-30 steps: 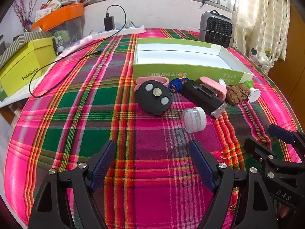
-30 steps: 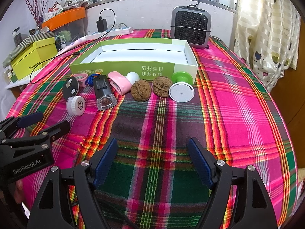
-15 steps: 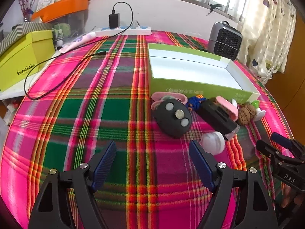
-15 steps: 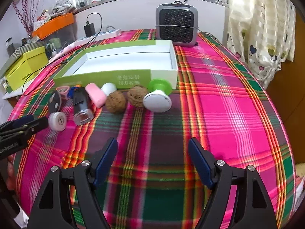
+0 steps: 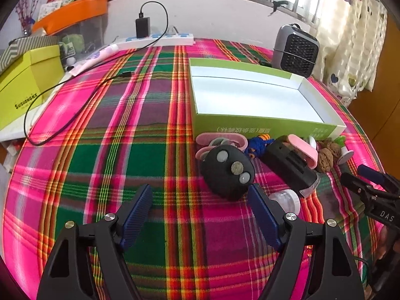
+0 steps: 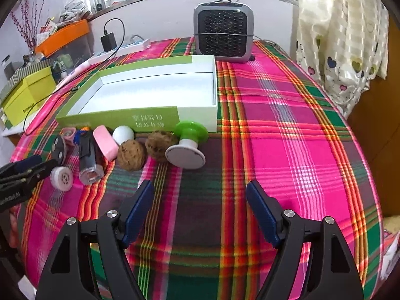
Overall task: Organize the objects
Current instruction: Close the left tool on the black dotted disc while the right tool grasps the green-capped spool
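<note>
I read both the left gripper (image 5: 200, 201) and right gripper (image 6: 200, 197) as spread wide, holding nothing. Small items line the green box's (image 5: 265, 125) near wall. The left finger half hides the clear jar (image 5: 287, 200); the pink case (image 5: 220, 141) sits partly behind the black remote (image 5: 227, 172).

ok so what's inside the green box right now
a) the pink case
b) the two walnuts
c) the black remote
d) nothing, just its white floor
d, the green box shows only a bare white floor, while the walnuts, black remote and pink case all lie on the cloth in front of it.
</note>
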